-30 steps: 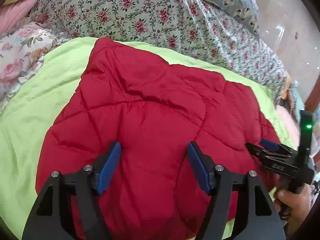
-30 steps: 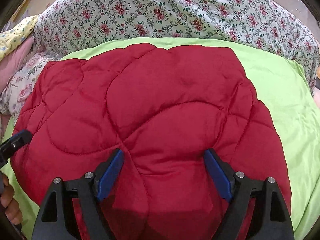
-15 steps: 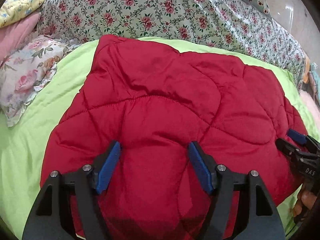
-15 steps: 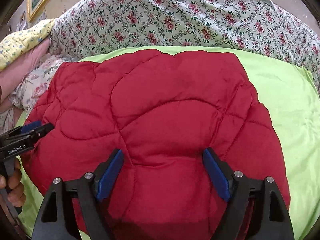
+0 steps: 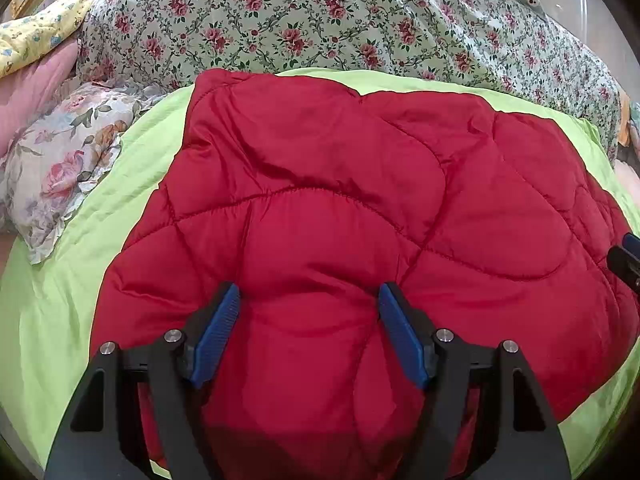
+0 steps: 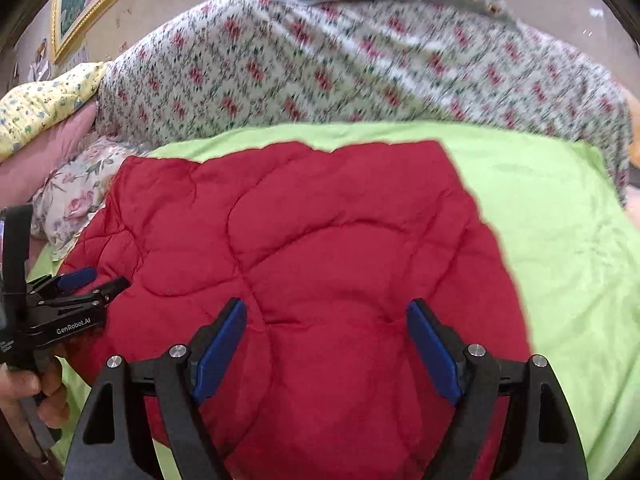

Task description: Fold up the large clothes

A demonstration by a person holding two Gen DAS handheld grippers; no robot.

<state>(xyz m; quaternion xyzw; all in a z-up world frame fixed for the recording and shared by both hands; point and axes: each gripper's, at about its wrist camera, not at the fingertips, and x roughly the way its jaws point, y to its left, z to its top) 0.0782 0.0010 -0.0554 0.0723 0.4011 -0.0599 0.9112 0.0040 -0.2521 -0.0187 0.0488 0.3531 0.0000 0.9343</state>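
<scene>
My L gripper [image 5: 310, 300] hangs over the near edge of the red jacket [image 5: 360, 220], pointing forward and down, jaws spread wide w/ nothing between them. R gripper [image 6: 326, 316] has the same pose over the jacket's near-right part, also wide open and empty. The jacket lies folded on the green sheet [image 6: 560, 220], floral quilt [image 5: 320, 20] behind it. In the R view I see the L gripper at the jacket's left edge. Vs 0.5 s ago: both cams sit further back, and the R gripper has nearly left the L view.
</scene>
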